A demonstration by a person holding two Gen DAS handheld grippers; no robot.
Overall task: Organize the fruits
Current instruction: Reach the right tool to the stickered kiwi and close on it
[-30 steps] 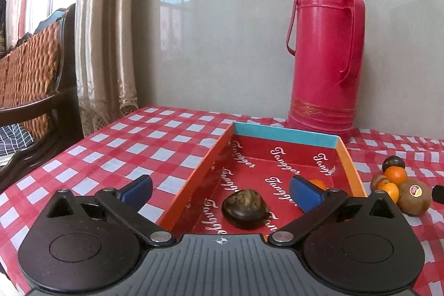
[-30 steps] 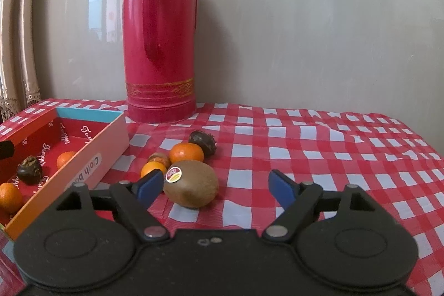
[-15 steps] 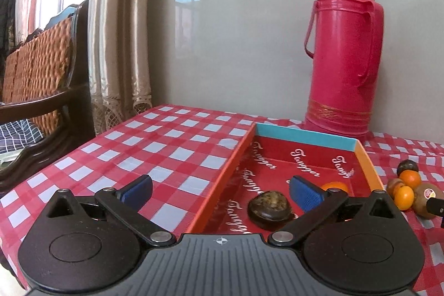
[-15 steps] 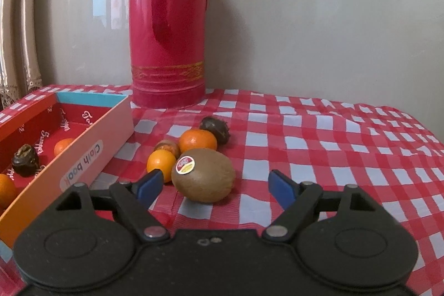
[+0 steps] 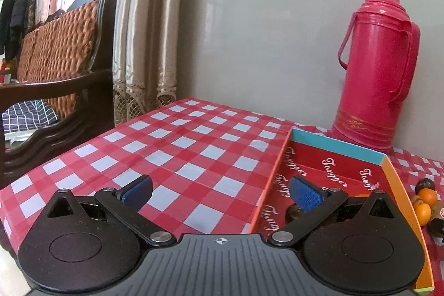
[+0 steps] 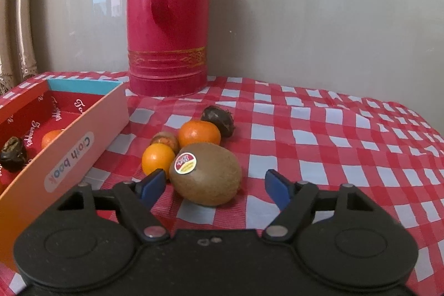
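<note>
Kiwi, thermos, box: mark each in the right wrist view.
kiwi (image 6: 206, 175), right wrist view, middle of its brown skin
thermos (image 6: 169, 18), right wrist view, body beside the handle
box (image 6: 66, 154), right wrist view, outer side wall

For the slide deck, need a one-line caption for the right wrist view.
Right claw, jaws just narrowing but open, straddles the stickered kiwi on the checked cloth, beside the box.

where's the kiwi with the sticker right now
In the right wrist view the kiwi lies on the checked tablecloth, between the right gripper's open fingers, just in front of two oranges and right of the box.
</note>
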